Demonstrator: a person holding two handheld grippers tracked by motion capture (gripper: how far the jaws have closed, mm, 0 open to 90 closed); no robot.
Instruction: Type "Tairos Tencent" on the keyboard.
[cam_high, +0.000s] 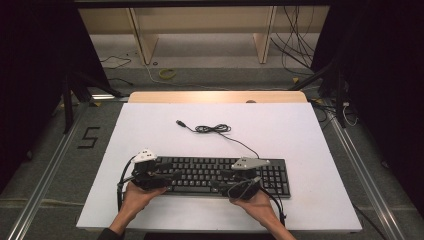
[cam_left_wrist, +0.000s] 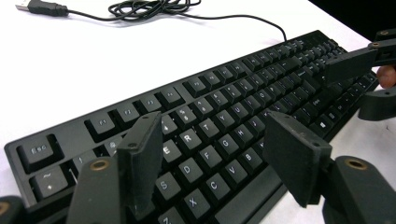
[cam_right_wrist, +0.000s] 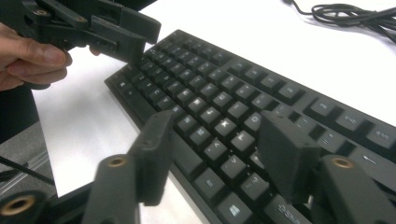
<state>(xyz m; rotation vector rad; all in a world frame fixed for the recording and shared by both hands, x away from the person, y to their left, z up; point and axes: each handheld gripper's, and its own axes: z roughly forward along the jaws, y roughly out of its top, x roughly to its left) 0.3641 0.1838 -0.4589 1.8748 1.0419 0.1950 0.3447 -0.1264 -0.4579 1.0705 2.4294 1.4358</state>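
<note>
The black keyboard (cam_high: 220, 176) lies flat near the front of the white desk (cam_high: 300, 130). The left tongs (cam_high: 170, 175) hang over its left end and the right tongs (cam_high: 222, 179) over its right half, both spread wide with nothing pinched. Its cable (cam_high: 215, 129) lies curled behind it.

Black keyboard (cam_high: 220, 175) on white table (cam_high: 150, 125)

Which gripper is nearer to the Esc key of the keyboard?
Left. The left gripper hovers over the keyboard's left end by the Esc key; the right gripper hovers toward its right half.
</note>
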